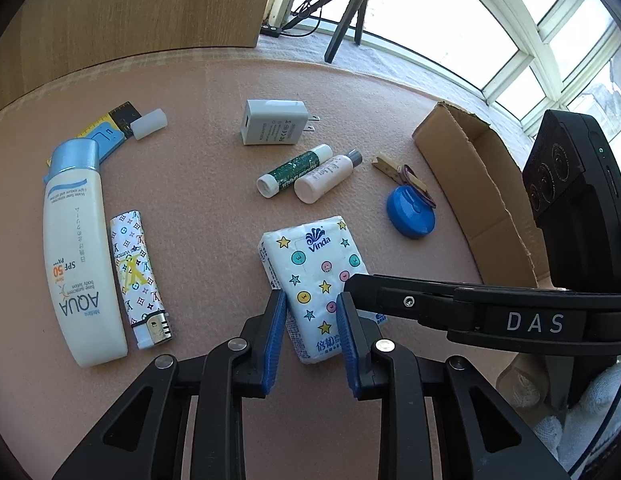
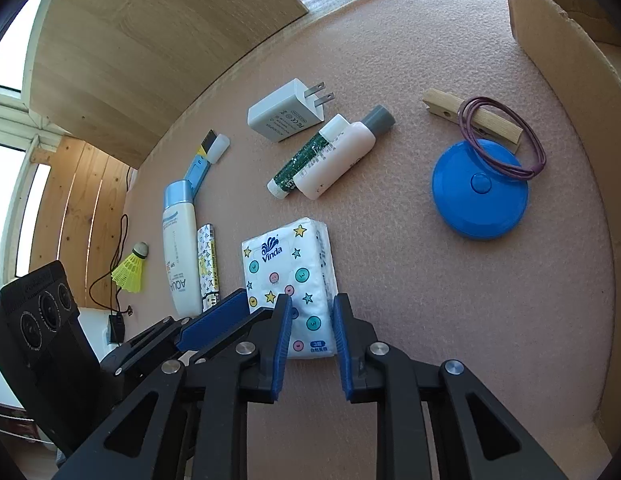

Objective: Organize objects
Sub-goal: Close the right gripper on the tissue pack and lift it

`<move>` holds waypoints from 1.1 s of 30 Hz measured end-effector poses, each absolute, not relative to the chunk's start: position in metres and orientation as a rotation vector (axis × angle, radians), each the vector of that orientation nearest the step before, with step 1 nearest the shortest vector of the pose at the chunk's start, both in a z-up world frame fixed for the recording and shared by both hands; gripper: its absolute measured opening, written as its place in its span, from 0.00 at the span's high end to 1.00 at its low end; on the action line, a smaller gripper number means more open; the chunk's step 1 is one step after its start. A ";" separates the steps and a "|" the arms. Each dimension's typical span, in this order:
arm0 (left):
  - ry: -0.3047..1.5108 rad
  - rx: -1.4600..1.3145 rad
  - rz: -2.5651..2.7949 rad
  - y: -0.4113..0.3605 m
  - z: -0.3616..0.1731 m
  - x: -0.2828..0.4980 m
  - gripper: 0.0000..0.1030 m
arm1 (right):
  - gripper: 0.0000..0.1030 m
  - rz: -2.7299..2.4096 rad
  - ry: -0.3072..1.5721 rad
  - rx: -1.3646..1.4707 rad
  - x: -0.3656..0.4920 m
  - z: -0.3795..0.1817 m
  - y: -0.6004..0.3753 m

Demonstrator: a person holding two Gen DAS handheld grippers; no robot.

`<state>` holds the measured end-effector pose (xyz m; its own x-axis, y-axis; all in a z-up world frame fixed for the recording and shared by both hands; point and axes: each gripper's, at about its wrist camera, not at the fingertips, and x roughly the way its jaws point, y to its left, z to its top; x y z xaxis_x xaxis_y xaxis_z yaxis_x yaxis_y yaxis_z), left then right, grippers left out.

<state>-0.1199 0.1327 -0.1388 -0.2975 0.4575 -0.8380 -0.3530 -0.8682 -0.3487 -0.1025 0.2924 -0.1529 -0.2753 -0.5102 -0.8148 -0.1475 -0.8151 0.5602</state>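
Observation:
A white Vinda tissue pack (image 1: 314, 264) (image 2: 286, 264) with stars and buttons lies flat on the pink mat. My left gripper (image 1: 310, 296) hangs over its near end, jaws narrowly apart, the pack showing through the gap. My right gripper (image 2: 312, 300) stands over the same pack from the right, also with a narrow gap. One of the right gripper's black fingers (image 1: 410, 300) crosses the left wrist view, and one of the left gripper's blue pads (image 2: 214, 320) shows in the right wrist view. I cannot tell whether any pad touches the pack.
Left: sunscreen bottle (image 1: 78, 248), patterned lighter (image 1: 136, 272), white cap (image 1: 150, 124). Behind: charger (image 1: 272, 122), green glue stick (image 1: 294, 170), small pink bottle (image 1: 326, 176). Right: blue round case (image 2: 480, 188), clothespin (image 2: 470, 114) with rubber band (image 2: 530, 148), open cardboard box (image 2: 570, 60).

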 end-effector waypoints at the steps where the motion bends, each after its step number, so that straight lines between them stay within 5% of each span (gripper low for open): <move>1: -0.125 -1.458 2.180 0.133 -0.138 -0.118 0.74 | 0.81 -2.183 -0.812 1.721 -0.101 -0.153 0.293; 4: -0.094 -1.460 2.174 0.136 -0.137 -0.114 0.66 | 0.81 -2.194 -0.774 1.712 -0.098 -0.151 0.293; 7: -0.028 -1.462 2.204 0.140 -0.137 -0.112 0.37 | 0.74 -2.250 -0.711 1.711 -0.100 -0.146 0.292; 8: -0.017 -1.460 2.205 0.140 -0.137 -0.111 0.36 | 0.71 -2.272 -0.675 1.713 -0.101 -0.144 0.291; 10: -0.011 -1.462 2.204 0.142 -0.138 -0.111 0.36 | 0.54 -2.296 -0.609 1.714 -0.103 -0.142 0.286; 11: -0.009 -1.465 2.207 0.143 -0.139 -0.112 0.36 | 0.54 -2.301 -0.582 1.713 -0.104 -0.141 0.284; 21: -0.049 -1.475 2.207 0.148 -0.143 -0.116 0.36 | 0.54 -2.285 -0.437 1.715 -0.114 -0.144 0.260; 27: -0.068 -1.471 2.194 0.150 -0.144 -0.116 0.43 | 0.67 -2.258 -0.423 1.702 -0.114 -0.143 0.257; 33: -0.074 -1.466 2.203 0.151 -0.141 -0.114 0.45 | 0.70 -2.280 -0.410 1.696 -0.111 -0.139 0.255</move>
<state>-0.1140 0.1506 -0.1407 -0.3037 0.4237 -0.8534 -0.3657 -0.8789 -0.3062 -0.1109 0.2547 -0.1389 -0.2785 -0.3780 -0.8829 0.0467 -0.9236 0.3806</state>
